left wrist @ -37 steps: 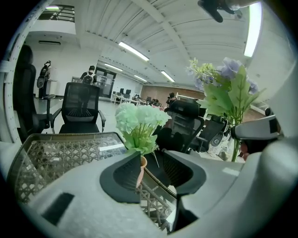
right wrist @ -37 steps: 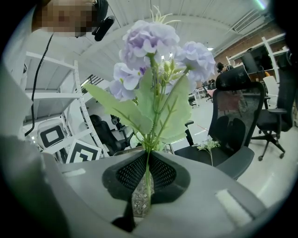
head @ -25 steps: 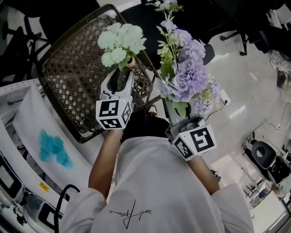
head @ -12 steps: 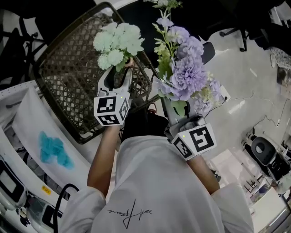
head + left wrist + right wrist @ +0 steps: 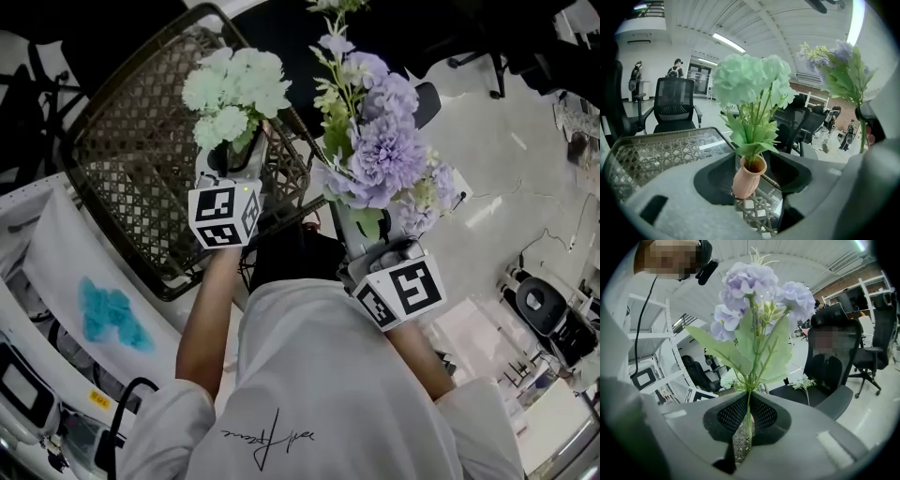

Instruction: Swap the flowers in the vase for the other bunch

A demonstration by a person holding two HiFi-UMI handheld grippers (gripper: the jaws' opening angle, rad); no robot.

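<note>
The small terracotta-pink ceramic vase (image 5: 749, 177) stands near the edge of the dark woven-lattice table (image 5: 131, 150), mouth up and leaning slightly. The pale green artificial flower bunch (image 5: 751, 79) rises from it on near-upright stems. The left gripper (image 5: 752, 183) has its jaws spread wide and opening, and the vase sits between them unclamped, with a clear gap on its right. The right gripper (image 5: 746, 423) is pinched on the thin green stem of the lilac artificial flower bunch (image 5: 757, 287), held upright beside the table — blooms on top, broad serrated leaves below.

Bright, sharp, fisheye-warped dark edges
</note>
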